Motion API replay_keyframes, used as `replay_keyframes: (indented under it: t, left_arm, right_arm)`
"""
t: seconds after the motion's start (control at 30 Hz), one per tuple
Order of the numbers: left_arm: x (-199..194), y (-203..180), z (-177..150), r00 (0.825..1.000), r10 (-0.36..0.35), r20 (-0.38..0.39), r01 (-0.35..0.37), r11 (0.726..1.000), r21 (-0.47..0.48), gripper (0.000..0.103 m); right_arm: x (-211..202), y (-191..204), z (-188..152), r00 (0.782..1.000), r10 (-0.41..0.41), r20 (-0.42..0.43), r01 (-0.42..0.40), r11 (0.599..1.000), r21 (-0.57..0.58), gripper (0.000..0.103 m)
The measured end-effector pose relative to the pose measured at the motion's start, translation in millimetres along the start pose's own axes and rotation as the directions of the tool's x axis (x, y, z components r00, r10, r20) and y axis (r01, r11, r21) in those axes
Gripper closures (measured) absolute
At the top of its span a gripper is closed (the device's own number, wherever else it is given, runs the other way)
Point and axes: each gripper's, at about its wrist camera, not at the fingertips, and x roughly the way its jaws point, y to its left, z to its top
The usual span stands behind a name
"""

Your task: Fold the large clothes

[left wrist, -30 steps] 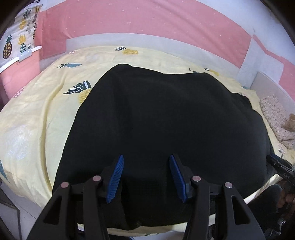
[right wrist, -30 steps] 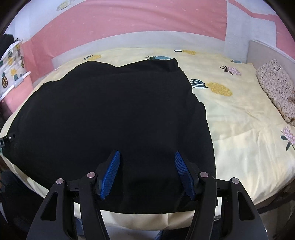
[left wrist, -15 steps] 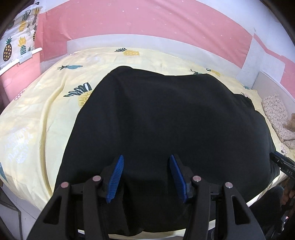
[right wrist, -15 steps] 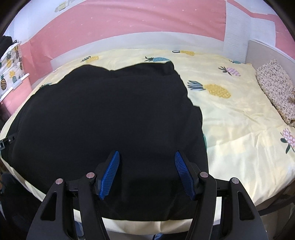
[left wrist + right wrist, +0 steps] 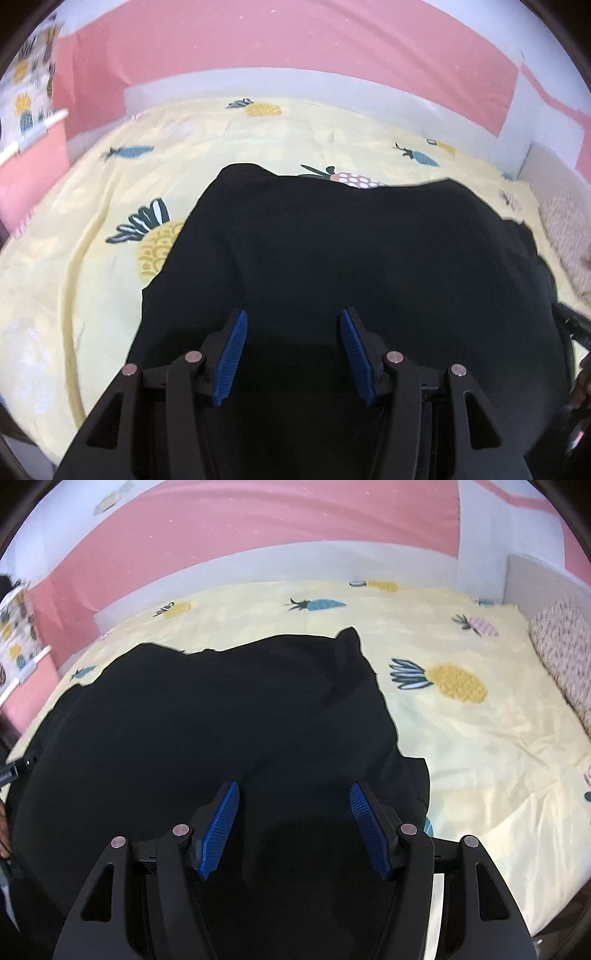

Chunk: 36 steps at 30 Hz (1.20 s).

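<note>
Claws left (image 5: 291,352) and right (image 5: 293,829) both gape empty; I note the black garment (image 5: 351,258) now sits nearer on the bed (image 5: 480,738), far edge drawn back: fold underway.

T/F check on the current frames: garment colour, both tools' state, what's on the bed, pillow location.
1. The black garment lies spread on the yellow pineapple sheet. True.
2. The left tool is shut on cloth. False: its jaws stand open with nothing between them.
3. The right tool is open. True.
4. The garment is white. False: it is black.
5. A speckled pillow sits at the bed's right edge. True.
</note>
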Motion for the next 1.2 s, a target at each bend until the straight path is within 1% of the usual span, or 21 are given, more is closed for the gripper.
replay_keyframes:
  t: [0.1,0.17,0.27,0.33,0.4,0.43,0.47,0.5,0.53,0.57,0.63,0.73,0.83,0.9,1.0,1.07,1.13,1.2]
  left_arm:
    - [-1,2,11,1.000,0.010,0.005,-0.010,1.000,-0.002,0.048]
    - [1,-3,25,1.000,0.012,0.010,-0.012,1.000,0.015,0.048]
    - [9,-10,53,1.000,-0.002,0.028,0.001,0.999,0.038,0.048]
    - [23,-15,70,1.000,-0.006,0.026,0.005,0.998,0.064,0.048]
    - [46,-11,84,1.000,0.020,0.003,-0.020,0.997,0.071,0.048]
    - [60,-6,90,0.999,0.047,-0.006,-0.046,0.996,0.075,0.048]
    - [74,0,92,0.996,0.089,-0.017,-0.087,0.993,0.073,0.048]
    - [87,8,92,0.992,0.115,-0.043,-0.113,0.992,0.053,0.048]
    - [97,19,90,0.994,0.089,-0.068,-0.089,0.996,0.004,0.048]
    - [102,25,89,0.996,0.063,-0.069,-0.065,0.997,-0.030,0.047]
    - [105,30,84,0.998,0.052,-0.042,-0.054,0.997,-0.058,0.047]
    - [106,26,76,0.997,0.078,-0.013,-0.078,0.996,-0.046,0.046]
    - [112,28,71,0.996,0.085,-0.001,-0.085,0.995,-0.060,0.046]
    - [116,28,72,0.995,0.095,-0.007,-0.095,0.994,-0.059,0.046]
    - [115,25,73,0.994,0.108,-0.011,-0.108,0.993,-0.049,0.046]
    - [110,26,75,0.993,0.113,-0.016,-0.114,0.992,-0.050,0.046]
    - [94,25,80,0.991,0.132,-0.012,-0.133,0.990,-0.046,0.047]
    - [72,26,78,0.994,0.111,0.016,-0.110,0.993,-0.052,0.047]
  right_arm:
    - [-1,-6,13,1.000,-0.019,-0.003,0.019,1.000,0.005,0.041]
    - [1,-10,31,1.000,-0.001,0.000,0.001,0.999,0.033,0.041]
    - [8,-6,58,0.999,0.028,0.028,-0.029,0.999,0.027,0.041]
    - [23,-1,72,0.999,0.035,0.022,-0.036,0.999,0.006,0.041]
    - [44,5,84,0.999,0.041,-0.010,-0.041,0.999,-0.021,0.041]
    - [58,6,87,0.999,0.020,-0.029,-0.021,0.999,-0.035,0.042]
    - [69,6,88,0.999,-0.013,-0.047,0.011,0.999,-0.046,0.043]
    - [85,0,89,0.996,-0.042,-0.081,0.039,0.998,-0.047,0.044]
    - [96,-8,88,0.994,-0.011,-0.111,0.010,1.000,-0.012,0.046]
    - [102,-17,86,0.991,0.031,-0.127,-0.026,0.999,0.039,0.047]
    - [106,-22,81,0.991,0.054,-0.126,-0.046,0.997,0.066,0.047]
    - [112,-22,75,0.992,0.040,-0.123,-0.033,0.998,0.057,0.047]
    - [119,-28,72,0.992,0.041,-0.120,-0.030,0.996,0.088,0.049]
    - [121,-27,70,0.992,0.025,-0.123,-0.014,0.996,0.091,0.049]
    - [120,-22,72,0.991,-0.021,-0.129,0.028,0.998,0.052,0.049]
    - [117,-23,77,0.991,-0.022,-0.134,0.029,0.998,0.052,0.049]
    - [102,-25,80,0.991,-0.034,-0.132,0.042,0.998,0.055,0.049]
    - [81,-24,80,0.994,-0.051,-0.101,0.057,0.997,0.052,0.049]
